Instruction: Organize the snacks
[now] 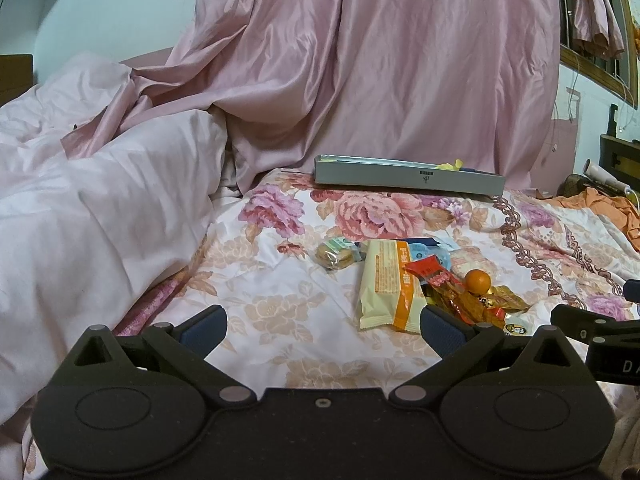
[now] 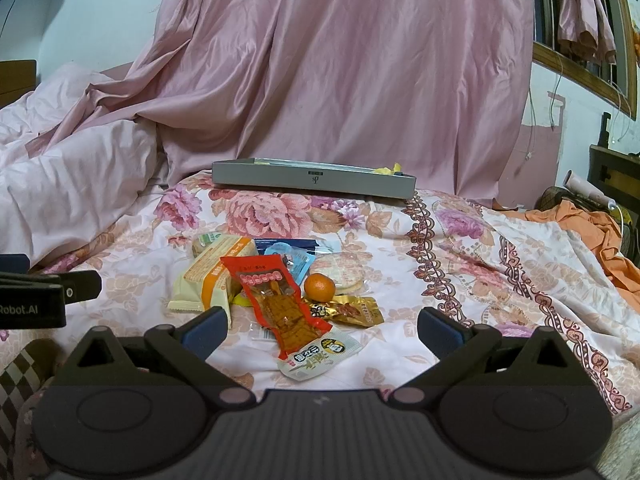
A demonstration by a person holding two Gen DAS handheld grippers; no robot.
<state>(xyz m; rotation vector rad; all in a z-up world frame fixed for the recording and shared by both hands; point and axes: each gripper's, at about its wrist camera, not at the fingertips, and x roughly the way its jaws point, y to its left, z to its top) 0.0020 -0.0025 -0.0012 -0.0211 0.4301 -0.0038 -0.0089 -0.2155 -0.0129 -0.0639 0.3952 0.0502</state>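
two tools level, low over bedspread (image 2: 400, 344) — left tool (image 1: 323, 330) spread, empty; right tool (image 2: 322, 330) spread before snack pile (image 2: 280, 292).

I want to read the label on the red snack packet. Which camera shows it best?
The right wrist view: the red snack packet lies close, nearly whole, clear window showing. In the left wrist view it sits off to the side, smaller and foreshortened among other wrappers.

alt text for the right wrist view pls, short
The open right tool hovers low over a floral bedspread above a pile of snacks: a red packet, a cream-and-orange packet, a small orange and a white packet. A grey tray sits behind the pile, before a pink curtain.
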